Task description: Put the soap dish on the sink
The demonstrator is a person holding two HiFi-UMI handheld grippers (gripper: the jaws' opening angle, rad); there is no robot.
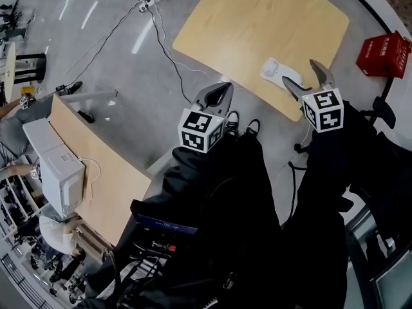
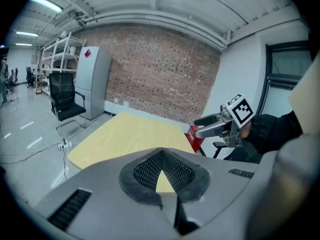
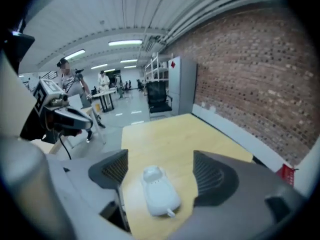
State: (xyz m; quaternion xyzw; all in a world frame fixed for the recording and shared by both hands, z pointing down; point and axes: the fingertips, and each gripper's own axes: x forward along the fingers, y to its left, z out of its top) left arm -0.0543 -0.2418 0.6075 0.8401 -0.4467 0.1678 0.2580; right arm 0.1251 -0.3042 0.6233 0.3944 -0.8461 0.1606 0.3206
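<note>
A white soap dish (image 1: 278,70) lies on the light wooden table (image 1: 257,24) near its front edge. My right gripper (image 1: 300,74) hangs above and just right of it, jaws wide apart with nothing between the pads. In the right gripper view the dish (image 3: 159,191) shows on the tabletop below the open right gripper (image 3: 159,166), untouched. My left gripper (image 1: 215,98) is held off the table's near edge over the floor, and its pads meet at the tip (image 2: 161,150), holding nothing. No sink can be made out.
A red box (image 1: 384,53) stands on the floor right of the table. A second wooden table (image 1: 103,179) with a white box (image 1: 61,172) is at the left. Cables (image 1: 161,40) run over the grey floor. An office chair (image 2: 65,96) and a grey cabinet (image 2: 95,81) stand further back.
</note>
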